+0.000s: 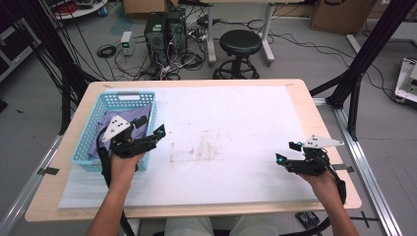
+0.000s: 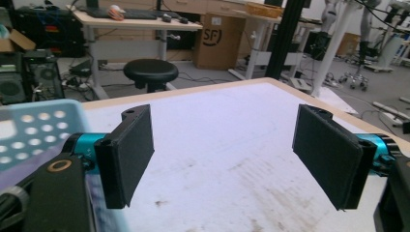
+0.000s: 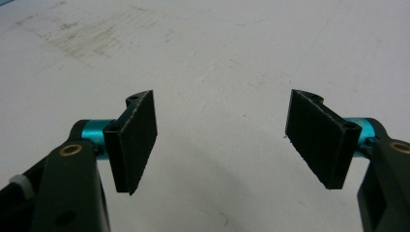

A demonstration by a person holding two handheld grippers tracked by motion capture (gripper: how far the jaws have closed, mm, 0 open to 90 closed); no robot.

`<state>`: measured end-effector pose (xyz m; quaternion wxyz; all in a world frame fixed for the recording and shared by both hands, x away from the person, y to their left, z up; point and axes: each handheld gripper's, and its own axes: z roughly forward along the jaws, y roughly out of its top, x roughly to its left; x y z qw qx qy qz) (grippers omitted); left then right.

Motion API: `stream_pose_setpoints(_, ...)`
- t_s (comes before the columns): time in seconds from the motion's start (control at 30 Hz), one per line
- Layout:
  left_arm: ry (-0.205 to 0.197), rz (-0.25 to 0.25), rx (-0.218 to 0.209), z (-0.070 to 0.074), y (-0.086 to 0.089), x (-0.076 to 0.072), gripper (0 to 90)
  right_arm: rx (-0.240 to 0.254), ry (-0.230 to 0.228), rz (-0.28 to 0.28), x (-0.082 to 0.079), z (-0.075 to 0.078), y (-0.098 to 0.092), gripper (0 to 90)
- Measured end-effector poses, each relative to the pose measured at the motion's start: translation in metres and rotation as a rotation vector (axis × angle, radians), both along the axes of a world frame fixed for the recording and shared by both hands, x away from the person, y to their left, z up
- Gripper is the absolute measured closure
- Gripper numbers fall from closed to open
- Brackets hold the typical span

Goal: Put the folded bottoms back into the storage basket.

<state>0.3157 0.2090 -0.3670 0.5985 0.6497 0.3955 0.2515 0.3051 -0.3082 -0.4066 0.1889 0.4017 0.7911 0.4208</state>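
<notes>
A light blue plastic basket (image 1: 129, 95) stands on the left side of the table with a purple cloth (image 1: 129, 115) lying in it. My left gripper (image 1: 151, 127) hovers at the basket's right wall, pointing toward the table's middle. In the left gripper view its jaws (image 2: 225, 159) stand wide apart with nothing between them, and the basket's corner (image 2: 34, 130) is at the left. My right gripper (image 1: 284, 151) is low over the white mat (image 1: 236, 113) near the front right. Its jaws (image 3: 222, 140) are open and empty over the bare mat (image 3: 217, 58).
A faint brown stain (image 1: 196, 150) marks the mat's middle. Beyond the wooden table's far edge (image 1: 196, 82) are a black stool (image 1: 240, 43) and computer towers (image 1: 166, 29) on the floor. A black frame post (image 1: 364, 54) rises at the right.
</notes>
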Motion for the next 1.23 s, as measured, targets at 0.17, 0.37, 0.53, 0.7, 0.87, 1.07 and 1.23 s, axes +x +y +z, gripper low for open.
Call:
stream_pose_setpoints(0.17,-0.001,-0.036,0.020,-0.008,-0.019,-0.004,22.7,-0.003,-0.002,0.002,-0.001,0.000,0.002,27.2)
stream_pose_setpoints(0.37,-0.001,-0.068,0.049,-0.018,-0.041,-0.006,22.9,-0.001,0.000,0.002,-0.001,0.000,0.004,27.2)
stream_pose_setpoints(0.53,0.006,-0.090,0.071,-0.025,-0.057,-0.006,23.9,0.004,0.000,0.004,0.000,-0.001,0.003,27.2)
stream_pose_setpoints(0.7,0.022,-0.095,0.073,-0.030,-0.065,-0.004,23.9,0.010,0.004,0.000,0.000,-0.001,0.002,27.2)
stream_pose_setpoints(0.87,0.032,-0.102,0.075,-0.034,-0.071,-0.002,24.1,0.010,0.004,-0.002,-0.001,-0.001,0.001,27.2)
stream_pose_setpoints(1.07,0.034,-0.097,0.075,-0.035,-0.070,-0.001,24.3,0.014,0.002,-0.004,-0.001,-0.001,0.000,27.2)
stream_pose_setpoints(1.23,0.034,-0.099,0.072,-0.034,-0.070,-0.001,24.3,0.009,0.001,0.000,0.000,-0.002,0.000,27.2)
